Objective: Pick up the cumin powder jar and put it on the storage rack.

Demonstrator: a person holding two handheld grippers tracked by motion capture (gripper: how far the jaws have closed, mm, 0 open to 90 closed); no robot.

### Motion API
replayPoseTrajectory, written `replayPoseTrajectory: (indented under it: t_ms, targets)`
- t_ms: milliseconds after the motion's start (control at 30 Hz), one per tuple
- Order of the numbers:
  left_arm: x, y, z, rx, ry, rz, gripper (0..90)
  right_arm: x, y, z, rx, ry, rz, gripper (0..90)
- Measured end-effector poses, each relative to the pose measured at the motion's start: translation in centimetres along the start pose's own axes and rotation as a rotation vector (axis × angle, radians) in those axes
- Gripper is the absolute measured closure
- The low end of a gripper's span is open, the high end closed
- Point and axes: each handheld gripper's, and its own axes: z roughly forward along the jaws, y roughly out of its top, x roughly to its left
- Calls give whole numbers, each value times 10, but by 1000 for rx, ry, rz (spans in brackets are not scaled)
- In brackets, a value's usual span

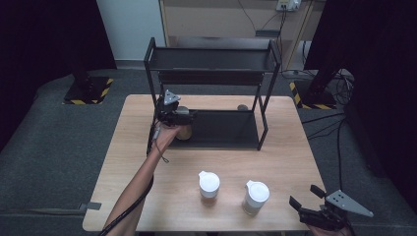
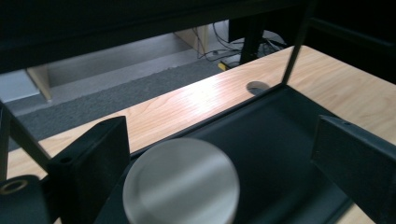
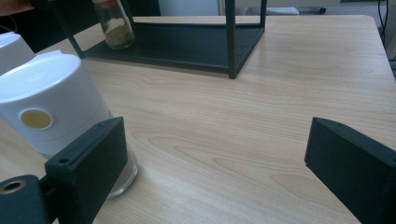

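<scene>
- Jar (image 1: 184,129) with a silver lid (image 2: 181,183) stands at the left end of the rack's (image 1: 215,73) lower shelf (image 2: 275,154); brownish powder shows in its lower part in my right gripper view.
- My left gripper (image 1: 178,119) is over that jar, at the rack's left end. Its jaws stand wide apart, one on each side of the lid, and neither pad touches it. Nothing is gripped.
- In my left gripper view the lid sits low between the jaws, nearer the left one, with the dark shelf running away behind it to the wooden table (image 1: 285,162).
- Two white-capped jars stand near the table's front edge, well apart from the rack: left jar (image 1: 209,184) and right jar (image 1: 255,197), close together, not touching.
- Right jar has a yellow dot on its cap, seen in my right gripper view; it stands just beside my right gripper's near jaw. I cannot tell whether they touch.
- My right gripper (image 1: 307,196) is at the table's front right corner, jaws wide apart, bare tabletop between them. Nothing is gripped.
</scene>
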Motion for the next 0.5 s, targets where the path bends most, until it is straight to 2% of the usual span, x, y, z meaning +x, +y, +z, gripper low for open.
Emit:
replayPoseTrajectory:
  t_ms: [167, 267, 467, 500]
  targets:
    - [0, 7, -13, -5, -33, 0, 13, 0, 0, 0, -1, -1, -2, 61]
    - [2, 8, -22, -1, -72, -7, 13, 1, 0, -1, -5, -2, -3, 61]
    - [2, 9, -38, -9, -104, 6, 13, 1, 0, -1, -6, 0, -5, 61]
    - [1, 8, -46, -26, -108, 3, 13, 1, 0, -1, -4, 1, -5, 61]
